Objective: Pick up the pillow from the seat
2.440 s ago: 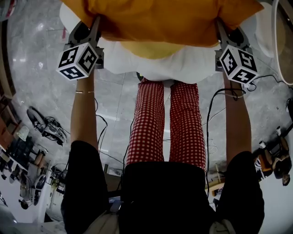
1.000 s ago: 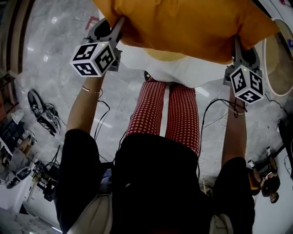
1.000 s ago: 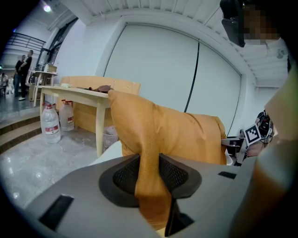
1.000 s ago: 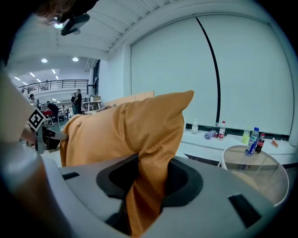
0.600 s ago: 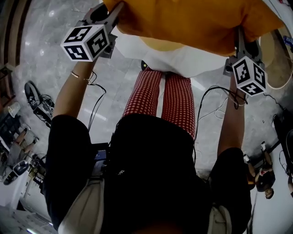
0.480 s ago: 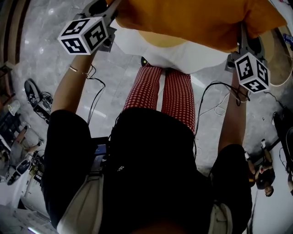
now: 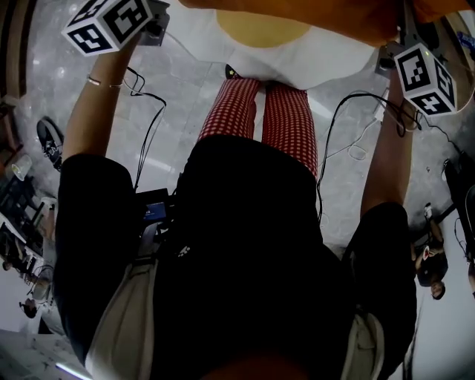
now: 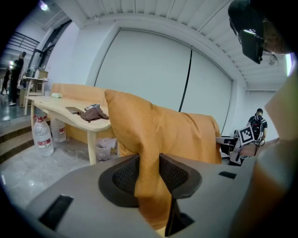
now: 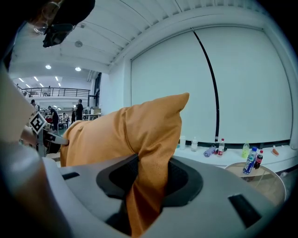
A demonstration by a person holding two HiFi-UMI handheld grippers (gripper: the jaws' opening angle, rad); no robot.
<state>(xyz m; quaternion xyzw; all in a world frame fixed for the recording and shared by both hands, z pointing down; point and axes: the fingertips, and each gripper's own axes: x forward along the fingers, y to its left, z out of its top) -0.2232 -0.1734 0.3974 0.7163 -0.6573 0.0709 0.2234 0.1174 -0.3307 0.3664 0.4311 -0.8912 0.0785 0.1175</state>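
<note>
An orange pillow hangs in the air, stretched between my two grippers. My left gripper is shut on one pinched corner of its fabric, and my right gripper is shut on the opposite corner. In the head view only the pillow's lower edge shows at the top of the picture. Below it lies the white seat with a yellow round patch. The left marker cube and the right marker cube sit at the top corners.
A light wooden table with a brown cloth stands beyond the pillow on the left, with a water bottle and a bin under it. Bottles line a counter at the right. Cables trail over the grey floor.
Both grippers have risen with the pillow, moving toward the top of the head view. Most of the pillow has passed out of that view, and more of the white seat shows.
</note>
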